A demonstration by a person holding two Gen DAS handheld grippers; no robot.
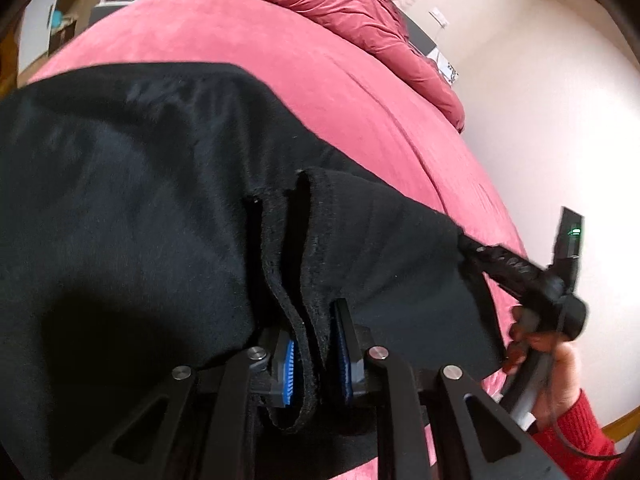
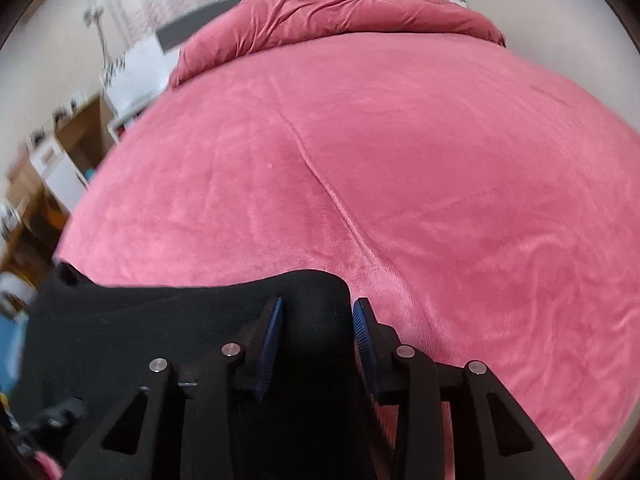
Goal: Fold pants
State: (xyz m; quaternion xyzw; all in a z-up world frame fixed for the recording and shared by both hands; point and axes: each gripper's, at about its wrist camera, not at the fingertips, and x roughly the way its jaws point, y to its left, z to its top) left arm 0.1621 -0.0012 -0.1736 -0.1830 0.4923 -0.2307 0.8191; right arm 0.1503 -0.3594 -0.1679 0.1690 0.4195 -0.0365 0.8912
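My left tongs (image 1: pixel 314 360) are pinching a doubled black edge of the pants (image 1: pixel 120 200); the blue pads (image 1: pixel 290 364) are sitting close on either side of that thick folded band, so I am reading it as a narrow grip on cloth. My right tongs (image 2: pixel 318 334) are standing wider, with a rounded hump of the same cloth bulging up between the pads (image 2: pixel 270 336). The left pad seems to be touching it, but a slim gap is showing at the right one, so I cannot tell whether they are truly gripping.

From the left wrist view, the pants are spreading toward nine and ten o'clock over the pink bed (image 1: pixel 320 80), and a taut span is running to four o'clock, where my right hand (image 1: pixel 556 356) is working its tool. Beyond, at twelve, a rumpled pink duvet (image 2: pixel 340 12) is lying.

The cloth is looking soft, limp and fairly thick, like fleece: light, not fragile, sagging wherever unsupported. I judge hems and the waistband to be the best holds, since the doubled edges are giving the pads something firm to bite on.
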